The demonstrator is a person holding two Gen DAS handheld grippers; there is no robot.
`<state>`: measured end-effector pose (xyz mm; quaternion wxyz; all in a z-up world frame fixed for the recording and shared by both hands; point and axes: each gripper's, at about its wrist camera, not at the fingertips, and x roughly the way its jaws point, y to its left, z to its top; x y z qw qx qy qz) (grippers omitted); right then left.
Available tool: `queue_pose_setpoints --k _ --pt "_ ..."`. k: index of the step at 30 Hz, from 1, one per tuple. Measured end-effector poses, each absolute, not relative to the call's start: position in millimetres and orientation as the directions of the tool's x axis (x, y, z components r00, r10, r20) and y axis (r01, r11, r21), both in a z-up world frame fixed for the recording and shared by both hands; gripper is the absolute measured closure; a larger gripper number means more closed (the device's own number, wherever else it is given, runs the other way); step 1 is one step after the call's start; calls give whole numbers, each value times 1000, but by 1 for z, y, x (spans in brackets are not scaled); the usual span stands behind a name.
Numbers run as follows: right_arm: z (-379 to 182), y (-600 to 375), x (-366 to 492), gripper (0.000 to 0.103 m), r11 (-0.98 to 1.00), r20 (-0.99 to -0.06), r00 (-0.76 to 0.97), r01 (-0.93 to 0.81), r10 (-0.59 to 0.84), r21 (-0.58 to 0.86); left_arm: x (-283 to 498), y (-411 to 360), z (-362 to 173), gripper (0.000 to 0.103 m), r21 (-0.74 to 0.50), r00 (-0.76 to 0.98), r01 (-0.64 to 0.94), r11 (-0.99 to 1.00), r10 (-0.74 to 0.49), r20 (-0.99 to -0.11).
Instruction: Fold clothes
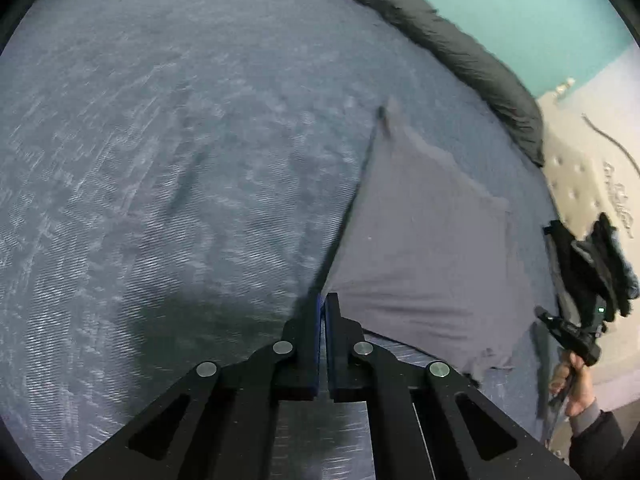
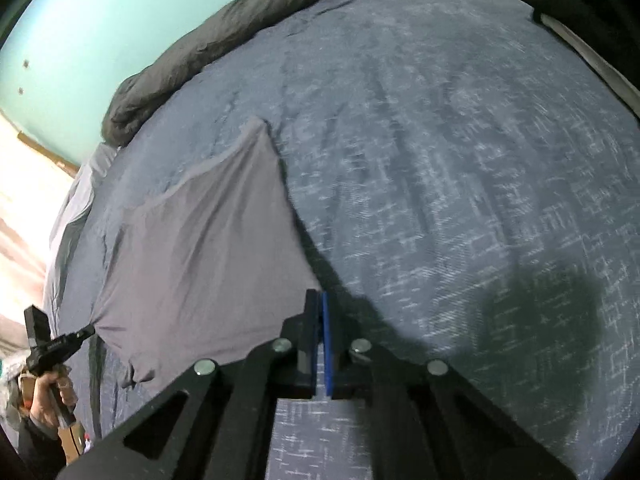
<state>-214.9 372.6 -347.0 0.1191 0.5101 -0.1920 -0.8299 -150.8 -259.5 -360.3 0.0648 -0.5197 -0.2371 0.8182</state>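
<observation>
Tension matters most now — the grey garment (image 1: 424, 248) is stretched taut just above the bed (image 1: 160, 160), one corner pinched in the left tongs (image 1: 323, 300), the opposite corner in the right tongs (image 2: 319, 300); both pairs are closed tight on cloth. Its far tip lies on the bed, near the dark duvet (image 1: 472, 60). Keep both corners level and equally pulled (slack invites creases), then lower it flat before folding.
</observation>
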Motion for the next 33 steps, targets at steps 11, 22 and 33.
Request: queue_pose_setpoints --k 11,22,33 --pt "-355 382 -214 102 -900 -816 -455 -68 -356 430 -139 -271 -369 101 -441 -446 163 -882 333 -831" --pt "-350 354 -207 71 -948 -850 -442 4 -286 317 -126 -262 -358 96 -388 -442 142 -911 293 -848" --pt "-323 248 -150 58 -902 -848 -335 284 -411 325 -88 -133 -333 62 -317 -378 -169 -933 358 -854"
